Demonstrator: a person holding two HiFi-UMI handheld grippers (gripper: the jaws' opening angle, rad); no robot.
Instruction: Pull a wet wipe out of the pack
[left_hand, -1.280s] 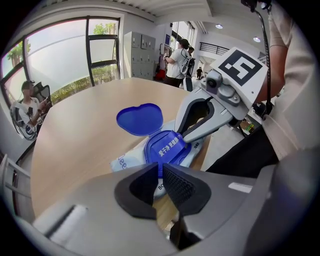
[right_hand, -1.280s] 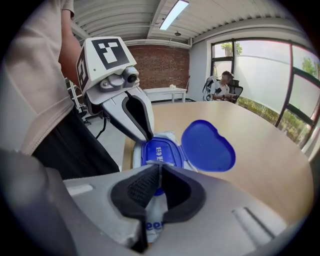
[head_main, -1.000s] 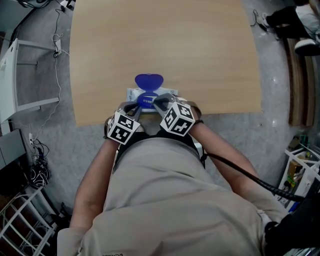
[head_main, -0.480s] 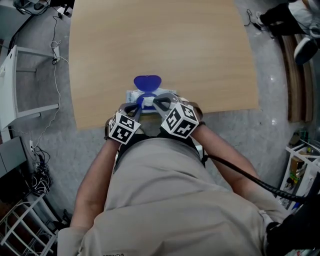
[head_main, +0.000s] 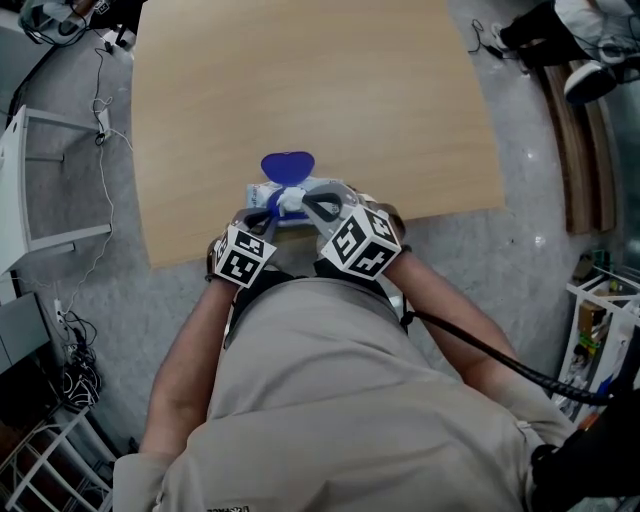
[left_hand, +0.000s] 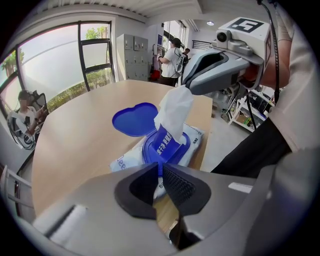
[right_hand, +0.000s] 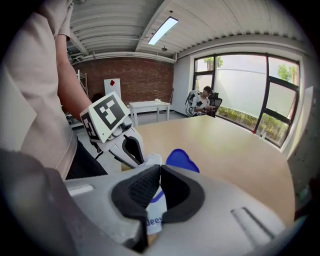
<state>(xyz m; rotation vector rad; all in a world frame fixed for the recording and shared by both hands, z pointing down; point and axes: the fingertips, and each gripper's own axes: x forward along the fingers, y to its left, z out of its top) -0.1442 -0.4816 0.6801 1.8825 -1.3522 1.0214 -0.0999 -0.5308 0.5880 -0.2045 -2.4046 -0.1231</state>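
Note:
A white wet wipe pack (head_main: 262, 192) lies at the wooden table's near edge, its blue lid (head_main: 287, 166) flipped open away from me. In the left gripper view the pack (left_hand: 132, 157) shows a white wipe (left_hand: 172, 112) standing up out of the blue opening. My right gripper (left_hand: 189, 89) is shut on the wipe's top. In its own view the right gripper (right_hand: 159, 172) is closed, with the wipe (right_hand: 152, 160) just past it. My left gripper (left_hand: 159, 172) is shut at the pack's near edge, seemingly pinching it. Both grippers (head_main: 272, 212) (head_main: 308, 203) meet over the pack.
The table (head_main: 300, 80) stretches away beyond the pack; its front edge runs just under the grippers. A white frame (head_main: 40, 170) and cables stand on the floor at left, shelving (head_main: 600, 330) at right. A person's feet (head_main: 580, 40) show at the far right.
The right gripper has risen slightly and the white wipe now stands out of the pack's opening. The left gripper stays at the pack's near edge.

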